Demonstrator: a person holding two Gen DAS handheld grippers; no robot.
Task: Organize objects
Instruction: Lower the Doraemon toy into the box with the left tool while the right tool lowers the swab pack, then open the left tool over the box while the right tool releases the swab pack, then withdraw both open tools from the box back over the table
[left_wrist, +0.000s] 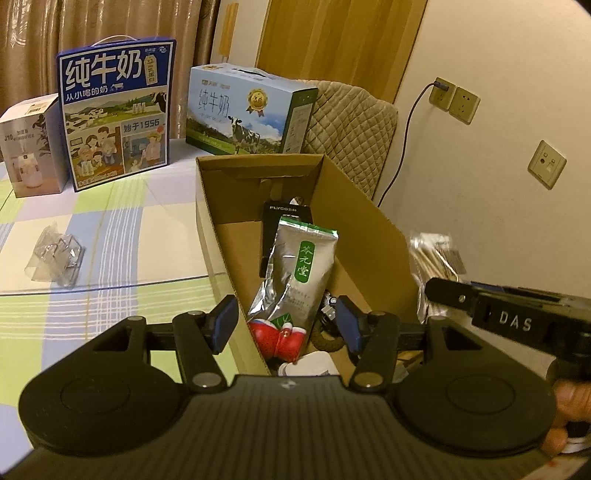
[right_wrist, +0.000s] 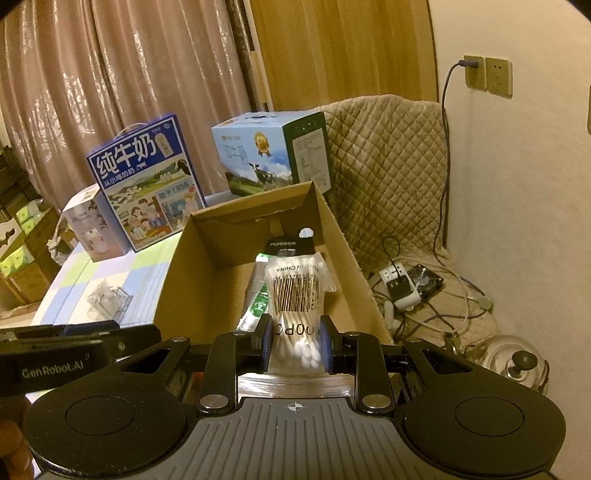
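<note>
Cardboard box (left_wrist: 373, 236) sits just ahead of the left tongs (left_wrist: 286, 325), which gape wide and hold nothing; a silver packet (left_wrist: 299, 273) lies inside. Right tongs (right_wrist: 294, 349) squeeze a cotton swab bag (right_wrist: 295, 295) over the box (right_wrist: 181, 280). Next, I think: lower, let go. Only the right view shows the squeeze.

The left gripper (left_wrist: 286, 326) is held with its blue-padded fingers (left_wrist: 225, 323) spread wide apart and nothing between them. Just to its right, the right gripper (right_wrist: 294, 345) points the same way, its two fingers (right_wrist: 264, 343) pressed in on a bag of cotton swabs (right_wrist: 295, 295). Part of a hand (left_wrist: 569, 410) shows on the right gripper's handle, fingers wrapped around it.
</note>
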